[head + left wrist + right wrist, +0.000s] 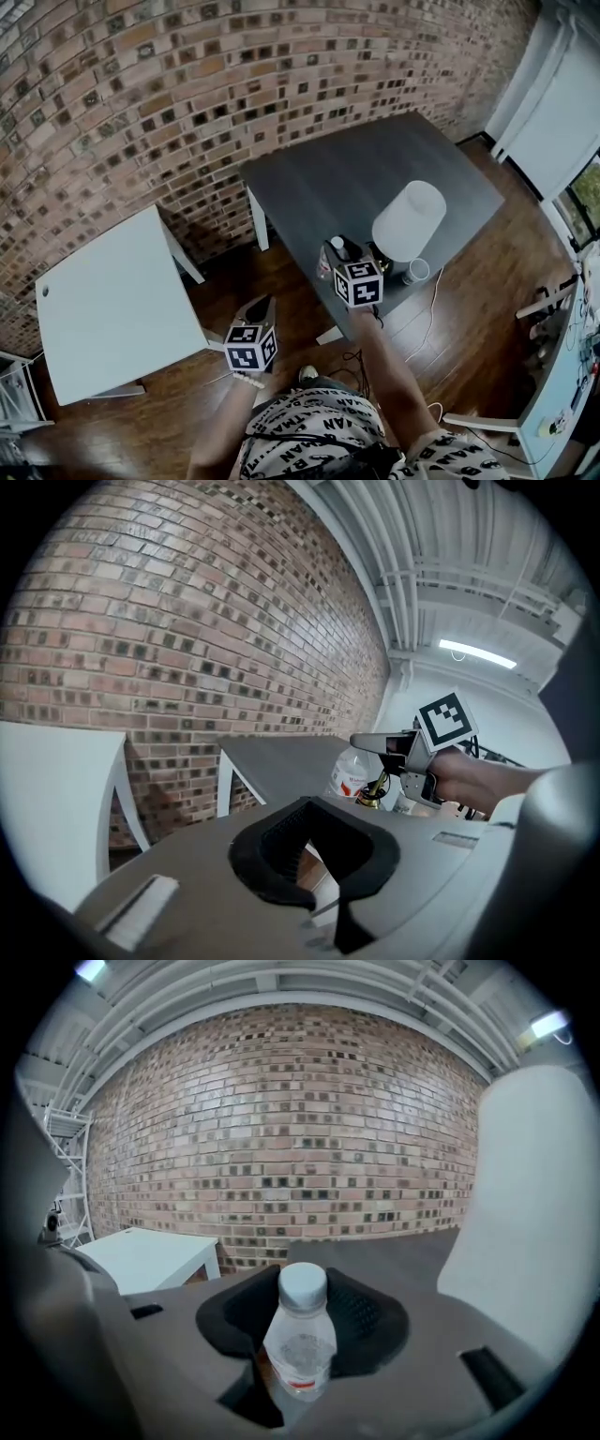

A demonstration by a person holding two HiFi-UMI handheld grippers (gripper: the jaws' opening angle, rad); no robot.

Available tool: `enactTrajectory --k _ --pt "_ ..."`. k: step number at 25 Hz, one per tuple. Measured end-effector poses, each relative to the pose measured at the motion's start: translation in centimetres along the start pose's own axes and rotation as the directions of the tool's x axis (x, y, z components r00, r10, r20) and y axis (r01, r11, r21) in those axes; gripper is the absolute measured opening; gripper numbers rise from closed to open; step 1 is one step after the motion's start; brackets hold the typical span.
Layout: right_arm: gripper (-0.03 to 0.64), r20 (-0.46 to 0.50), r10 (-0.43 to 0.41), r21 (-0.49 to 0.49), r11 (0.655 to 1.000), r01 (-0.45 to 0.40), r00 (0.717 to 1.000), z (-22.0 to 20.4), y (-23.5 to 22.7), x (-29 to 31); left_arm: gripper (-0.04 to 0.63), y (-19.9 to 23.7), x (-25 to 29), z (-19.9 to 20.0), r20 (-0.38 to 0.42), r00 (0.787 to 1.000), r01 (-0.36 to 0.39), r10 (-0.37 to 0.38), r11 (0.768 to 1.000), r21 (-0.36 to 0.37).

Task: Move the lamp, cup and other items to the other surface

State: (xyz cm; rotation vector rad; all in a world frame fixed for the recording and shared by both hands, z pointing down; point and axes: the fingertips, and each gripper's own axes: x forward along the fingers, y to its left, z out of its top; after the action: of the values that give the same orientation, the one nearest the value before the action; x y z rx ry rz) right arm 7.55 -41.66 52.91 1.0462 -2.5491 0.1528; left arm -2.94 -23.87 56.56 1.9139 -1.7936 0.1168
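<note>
The right gripper is closed on a clear bottle. Its pads press the bottle's body from both sides, and the white cap stands above the jaws. Whether the bottle's base rests on the surface below cannot be determined. The left gripper is held to the left of the right one. Its jaws stand apart with nothing between them, and the floor shows through the gap. The bottle is over the near edge of the dark grey table, directly under the right gripper. Immediately right of that gripper stands the lamp, its white shade filling the right side of the right gripper view. The cup sits beside the lamp base, further right of the gripper and close to the same table edge. The rest of the dark top ahead of the gripper is bare. A white table stands ahead and to the left of the left gripper, separated from the dark table by a strip of wooden floor. Beyond both tables a brick wall closes the room. A tube light is mounted on the white ceiling above.
</note>
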Motion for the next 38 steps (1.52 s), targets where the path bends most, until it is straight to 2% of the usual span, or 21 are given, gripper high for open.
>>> enactTrajectory --k 4,9,36,38 --pt "0.163 0.013 -0.013 0.012 1.0 0.013 1.0 0.6 -2.5 1.8 0.003 -0.3 2.1 0.3 -0.006 1.0 -0.016 0.016 1.0 -0.002" --pt "0.163 0.012 -0.01 0.015 1.0 0.01 1.0 0.7 -3.5 3.5 0.003 -0.3 3.6 0.6 -0.01 1.0 -0.029 0.029 1.0 -0.006" --pt "0.192 -0.016 0.008 0.033 0.999 -0.008 1.0 -0.5 -3.9 5.1 0.003 0.0 4.9 0.4 -0.024 0.999 -0.028 0.027 0.999 -0.024" --pt "0.253 -0.023 0.002 0.04 0.999 -0.001 1.0 -0.6 -3.9 5.0 0.002 0.0 4.7 0.4 -0.026 0.999 -0.028 0.027 0.999 -0.021"
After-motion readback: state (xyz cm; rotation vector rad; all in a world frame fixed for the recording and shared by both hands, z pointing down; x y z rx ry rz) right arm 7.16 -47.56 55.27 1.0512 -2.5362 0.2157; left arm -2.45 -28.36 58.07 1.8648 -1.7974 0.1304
